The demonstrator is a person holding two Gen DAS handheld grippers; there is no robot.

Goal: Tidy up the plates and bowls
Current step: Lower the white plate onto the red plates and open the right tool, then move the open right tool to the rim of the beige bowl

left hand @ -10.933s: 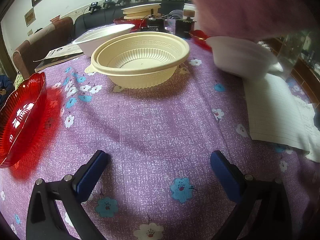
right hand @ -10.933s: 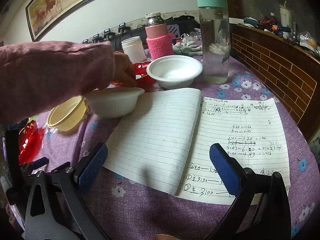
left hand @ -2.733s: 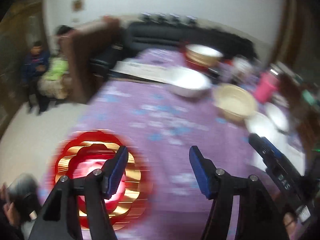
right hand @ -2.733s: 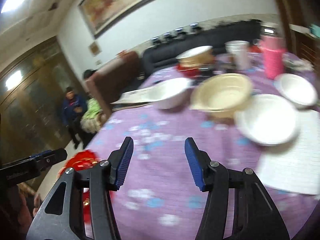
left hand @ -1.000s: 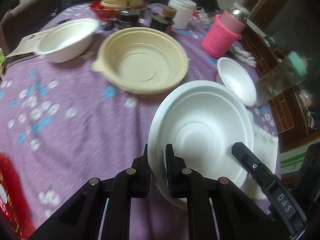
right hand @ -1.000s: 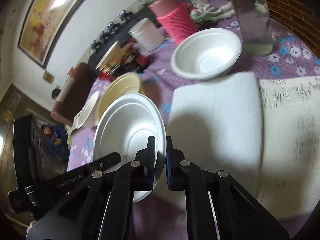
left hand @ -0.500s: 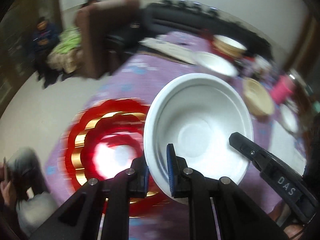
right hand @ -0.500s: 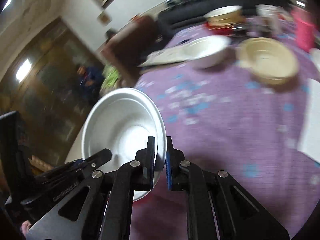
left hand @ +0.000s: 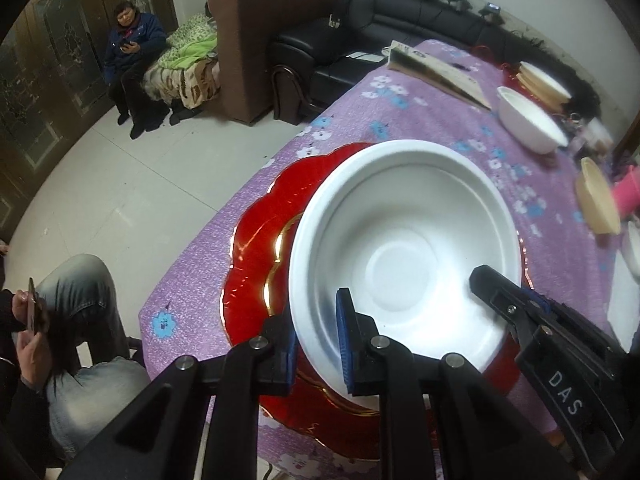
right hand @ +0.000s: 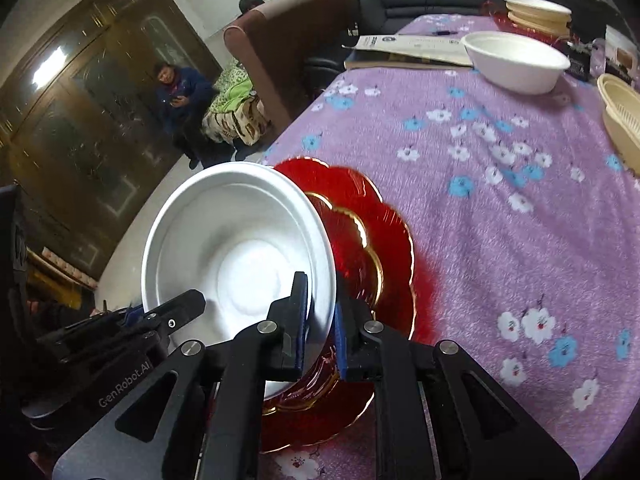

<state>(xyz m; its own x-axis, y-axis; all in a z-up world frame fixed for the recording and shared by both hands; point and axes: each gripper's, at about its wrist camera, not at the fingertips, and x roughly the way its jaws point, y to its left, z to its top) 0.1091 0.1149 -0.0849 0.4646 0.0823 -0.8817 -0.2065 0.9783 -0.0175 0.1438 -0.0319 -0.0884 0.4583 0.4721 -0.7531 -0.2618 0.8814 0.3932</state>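
A large white bowl (left hand: 404, 240) is held over the red scalloped plate (left hand: 256, 256) with a gold ring, at the near corner of the table. My left gripper (left hand: 318, 340) is shut on its near rim. My right gripper (right hand: 320, 320) is shut on the opposite rim of the same white bowl (right hand: 236, 256), and its black finger (left hand: 508, 296) shows in the left wrist view. The red plate (right hand: 384, 248) lies partly under the bowl. I cannot tell whether the bowl touches the plate.
Further up the purple flowered tablecloth (right hand: 500, 200) are another white bowl (right hand: 516, 62), a cream bowl (right hand: 622, 120), a stack of cream bowls (right hand: 536, 10) and a booklet (right hand: 404, 50). The table edge (left hand: 192, 248) is close on the left. People sit beyond it (left hand: 132, 44).
Both grippers, still holding the white bowl, have lowered it closer over the red plate. The motion blur has gone and the view has steadied.
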